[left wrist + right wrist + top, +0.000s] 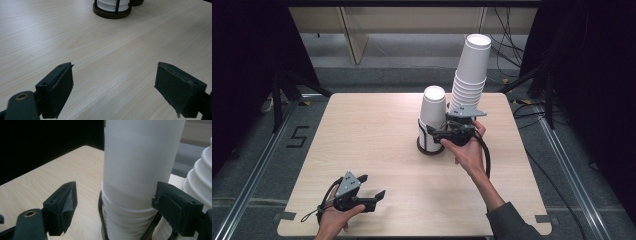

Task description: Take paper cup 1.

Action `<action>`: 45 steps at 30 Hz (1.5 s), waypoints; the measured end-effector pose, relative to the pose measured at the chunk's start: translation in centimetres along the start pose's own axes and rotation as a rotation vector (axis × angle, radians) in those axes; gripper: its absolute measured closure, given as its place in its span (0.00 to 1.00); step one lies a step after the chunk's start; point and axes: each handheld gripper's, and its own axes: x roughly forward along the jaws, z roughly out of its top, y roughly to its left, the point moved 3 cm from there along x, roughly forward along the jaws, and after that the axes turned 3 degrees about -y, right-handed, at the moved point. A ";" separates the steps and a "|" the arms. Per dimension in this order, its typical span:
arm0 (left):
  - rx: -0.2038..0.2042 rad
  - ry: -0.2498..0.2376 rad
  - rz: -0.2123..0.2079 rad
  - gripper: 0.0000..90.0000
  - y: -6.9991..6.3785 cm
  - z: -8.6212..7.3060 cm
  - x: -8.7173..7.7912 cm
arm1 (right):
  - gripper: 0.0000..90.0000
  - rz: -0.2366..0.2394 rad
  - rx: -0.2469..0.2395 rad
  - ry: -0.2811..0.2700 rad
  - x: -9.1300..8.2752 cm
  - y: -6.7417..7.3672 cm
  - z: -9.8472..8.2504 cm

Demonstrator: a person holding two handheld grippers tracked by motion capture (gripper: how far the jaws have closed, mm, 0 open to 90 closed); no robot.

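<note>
A short stack of white paper cups [432,112] stands upside down in a dark wire holder [430,148] at the table's middle back. My right gripper [434,130] is level with this stack and points left at it. In the right gripper view the stack [142,157] rises between the open jaws; the left jaw stands clear of it and the right jaw is close beside its ribbed rims [125,220]. My left gripper [373,185] rests near the front left edge, open with nothing in it. Its view [113,65] looks across bare wood toward the holder's base [112,13].
A tall, leaning stack of white cups [469,70] stands just behind and right of the holder, close to my right gripper; it shows at the edge of the right gripper view [200,177]. The wooden table [362,135] has black curtains on both sides and cables on the floor at the right.
</note>
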 end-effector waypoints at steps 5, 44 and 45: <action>0.004 0.001 0.003 0.16 0.0 0.0 0.0 | 0.20 -0.056 0.006 -0.007 0.8 -0.3 1.0; 0.055 0.024 0.006 0.16 -0.4 0.0 0.1 | 0.20 -0.242 0.045 -0.020 5.0 -0.2 3.5; 0.055 0.021 0.004 0.16 -0.4 0.0 0.1 | 0.20 -0.244 0.038 -0.025 4.9 -0.2 3.7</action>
